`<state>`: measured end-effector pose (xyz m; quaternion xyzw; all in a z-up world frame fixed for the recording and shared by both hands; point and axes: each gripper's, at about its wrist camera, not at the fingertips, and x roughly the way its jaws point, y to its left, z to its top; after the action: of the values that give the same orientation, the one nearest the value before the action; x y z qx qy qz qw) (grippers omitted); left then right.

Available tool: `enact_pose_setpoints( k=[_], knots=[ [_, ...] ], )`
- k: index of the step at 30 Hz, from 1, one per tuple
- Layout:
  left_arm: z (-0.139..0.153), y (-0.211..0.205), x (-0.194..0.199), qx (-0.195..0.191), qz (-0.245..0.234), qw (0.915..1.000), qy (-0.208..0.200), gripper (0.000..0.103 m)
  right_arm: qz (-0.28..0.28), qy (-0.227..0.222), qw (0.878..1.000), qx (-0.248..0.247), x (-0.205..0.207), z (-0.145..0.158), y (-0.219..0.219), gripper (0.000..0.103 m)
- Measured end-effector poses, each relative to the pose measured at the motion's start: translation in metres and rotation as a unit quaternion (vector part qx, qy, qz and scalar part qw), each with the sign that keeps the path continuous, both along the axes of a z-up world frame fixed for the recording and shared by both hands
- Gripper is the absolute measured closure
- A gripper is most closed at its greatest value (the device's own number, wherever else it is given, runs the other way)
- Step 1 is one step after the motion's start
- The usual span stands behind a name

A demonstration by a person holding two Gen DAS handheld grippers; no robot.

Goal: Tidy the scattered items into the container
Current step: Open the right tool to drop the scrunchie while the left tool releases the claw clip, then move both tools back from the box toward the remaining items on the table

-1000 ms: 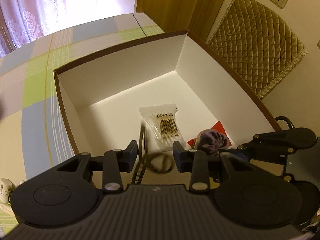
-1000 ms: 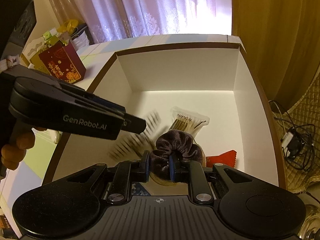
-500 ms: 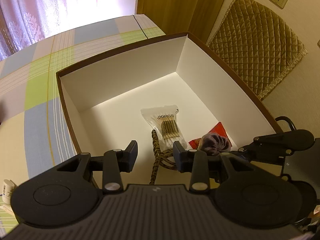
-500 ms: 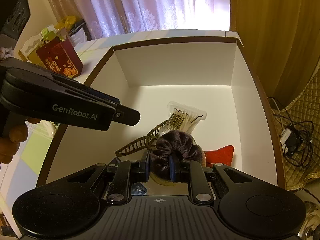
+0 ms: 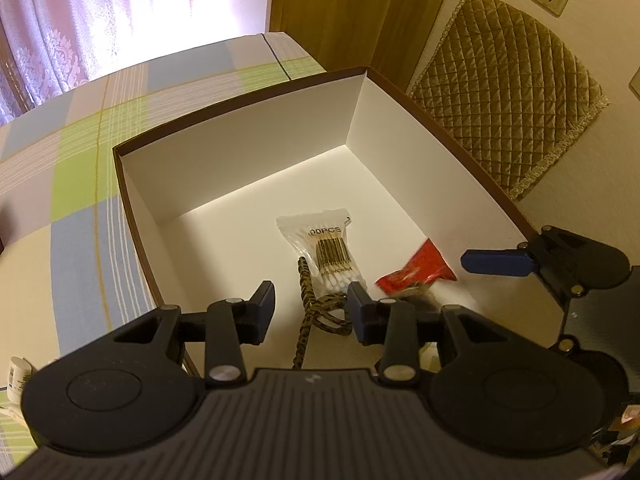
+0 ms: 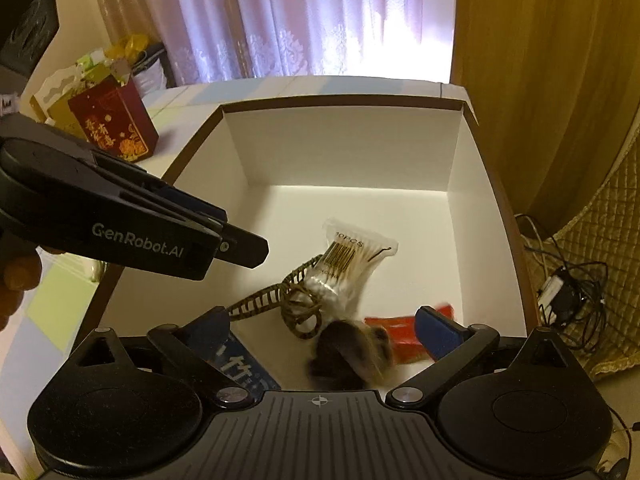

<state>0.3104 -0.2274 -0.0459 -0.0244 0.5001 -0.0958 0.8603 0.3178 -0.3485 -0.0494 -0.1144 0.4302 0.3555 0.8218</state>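
Scrunchie (image 6: 352, 354) is blurred, just in front of the right gripper (image 6: 320, 334), low in the box (image 6: 344, 152) at its near wall. Judgement: it is dropping or just landed. Right gripper jaws spread wide, holding nothing. Left gripper (image 5: 311, 308) hangs over the near-left rim, jaws also spread and empty.

Near to far inside the box:
- blue packet (image 6: 240, 364) with white print, near-left corner, partly under the right gripper's left finger
- red packet (image 6: 400, 332) near right, touching or just behind the scrunchie
- brown patterned hair clip (image 6: 280, 300) mid-floor, one end resting against the cotton swab bag (image 6: 352, 260)
- far half of the floor bare

Outside: small white bottle (image 5: 18, 372) on the checked surface (image 5: 80, 168) at near left, so I'd say the task is not finished. Red gift bag (image 6: 114, 120) sits far left.

Risks:
- both grippers crowd the same near corner; lifting out carelessly could knock them together
- left gripper sits close above the clip's loop; dipping lower could snag it and drag it out
- catching the rim on exit would shift the box
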Motion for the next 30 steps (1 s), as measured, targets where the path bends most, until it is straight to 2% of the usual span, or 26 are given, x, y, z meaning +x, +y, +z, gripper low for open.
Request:
enact_pose_setpoints(
  k=[10,13,22,27,30],
  knots=[
    [0.006,-0.004,-0.007,0.004,-0.001,1.0,-0.005,0.065,-0.004,-0.002,1.0,0.006,-0.006,0.007,-0.007,0.0],
    [0.007,-0.006,-0.011,0.006,-0.003,1.0,-0.007,0.061,-0.008,-0.002,1.0,0.008,-0.01,0.009,-0.01,0.0],
    [0.014,-0.01,-0.025,0.008,-0.003,0.9999,-0.014,0.047,-0.029,-0.012,0.999,0.013,-0.023,0.016,-0.019,0.0],
    [0.021,-0.012,-0.035,0.01,-0.003,0.9997,-0.022,0.031,-0.042,-0.025,0.999,0.007,-0.033,0.024,-0.024,0.0],
    [0.027,-0.013,-0.042,0.013,-0.003,0.9995,-0.029,0.027,-0.049,-0.031,0.998,0.008,-0.039,0.028,-0.027,0.0]
  ],
)
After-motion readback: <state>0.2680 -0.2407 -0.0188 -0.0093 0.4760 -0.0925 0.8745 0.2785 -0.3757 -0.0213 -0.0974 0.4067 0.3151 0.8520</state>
